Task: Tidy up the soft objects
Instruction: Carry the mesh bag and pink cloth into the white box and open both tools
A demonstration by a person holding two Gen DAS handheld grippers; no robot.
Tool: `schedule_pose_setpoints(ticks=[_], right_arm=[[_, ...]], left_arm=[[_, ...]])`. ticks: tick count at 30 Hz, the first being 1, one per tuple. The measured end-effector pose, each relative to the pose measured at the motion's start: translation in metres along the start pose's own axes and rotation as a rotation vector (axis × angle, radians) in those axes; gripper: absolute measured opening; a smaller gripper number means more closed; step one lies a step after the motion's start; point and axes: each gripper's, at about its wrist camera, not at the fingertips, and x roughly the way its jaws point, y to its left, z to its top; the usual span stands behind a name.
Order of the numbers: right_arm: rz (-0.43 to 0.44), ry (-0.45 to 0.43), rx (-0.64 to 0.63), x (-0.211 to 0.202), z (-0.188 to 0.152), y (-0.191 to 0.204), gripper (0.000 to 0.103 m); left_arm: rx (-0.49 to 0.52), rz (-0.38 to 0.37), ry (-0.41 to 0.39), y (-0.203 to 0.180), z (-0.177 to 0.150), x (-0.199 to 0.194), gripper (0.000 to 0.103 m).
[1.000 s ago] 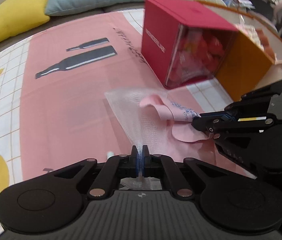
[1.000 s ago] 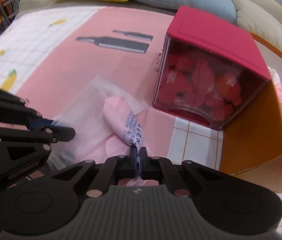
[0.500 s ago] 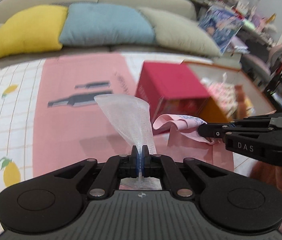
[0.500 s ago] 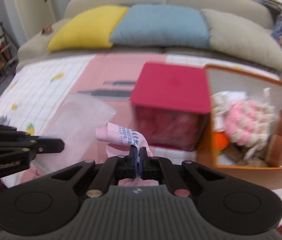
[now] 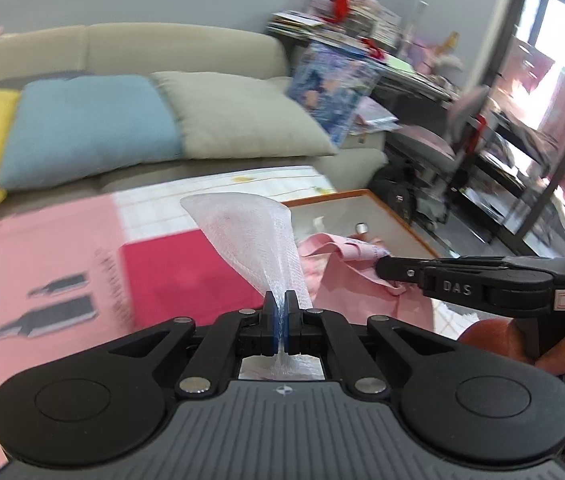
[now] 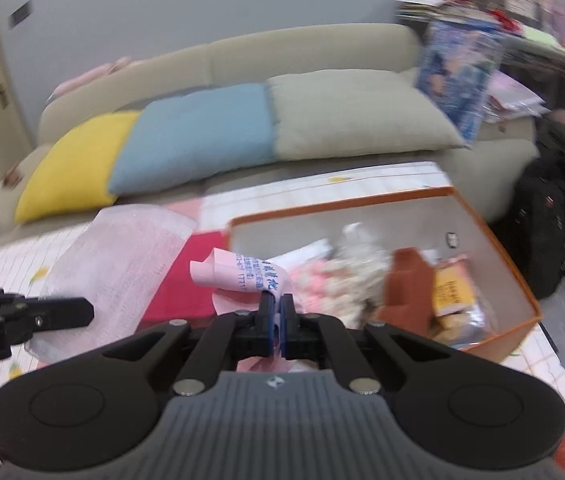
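While angled down over red box: L gripper jaws clamped on mesh bag, R gripper on pink cloth.

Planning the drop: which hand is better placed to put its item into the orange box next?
Probably the right gripper: its pink printed cloth hangs just before the open orange box; the left gripper with white mesh bag sits farther away.

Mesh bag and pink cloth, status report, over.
Left gripper shut on mesh bag. Right gripper shut on pink cloth. Both held above red box; orange box open alongside.
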Motion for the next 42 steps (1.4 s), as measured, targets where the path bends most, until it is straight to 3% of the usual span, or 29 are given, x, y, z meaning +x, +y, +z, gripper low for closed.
schedule_pose_setpoints(ticks=[4,9,12,16,25,32,36,37,39,42], right_arm=[[-0.014,-0.01,0.095,0.004,0.015,-0.031,0.0],[-0.01,0.029,0.144,0.031,0.021,-0.053,0.0],[0.012,0.12,0.144,0.055,0.02,-0.061,0.0],[0.025,0.261,0.141,0.079,0.013,-0.065,0.0],[0.064,0.429,0.128,0.119,0.0,-0.064,0.001],[0.085,0.521,0.145,0.145,-0.003,-0.068,0.002],[0.092,0.539,0.155,0.148,-0.003,-0.069,0.004],[0.093,0.54,0.158,0.146,-0.003,-0.069,0.004],[0.097,0.537,0.165,0.143,-0.002,-0.07,0.007],[0.091,0.536,0.175,0.141,0.001,-0.074,0.017]], left_arm=[[0.042,-0.031,0.058,-0.025,0.025,0.034,0.002],[0.036,-0.036,0.211,-0.038,0.037,0.091,0.002],[0.051,0.0,0.3,-0.039,0.032,0.118,0.002],[0.03,-0.007,0.424,-0.032,0.025,0.141,0.002],[0.15,0.063,0.58,-0.042,0.02,0.172,0.007],[0.265,0.11,0.655,-0.045,0.013,0.192,0.008],[0.278,0.111,0.657,-0.043,0.012,0.19,0.021],[0.267,0.106,0.651,-0.041,0.013,0.188,0.03],[0.26,0.108,0.622,-0.041,0.017,0.184,0.039],[0.269,0.115,0.584,-0.042,0.022,0.174,0.047]])
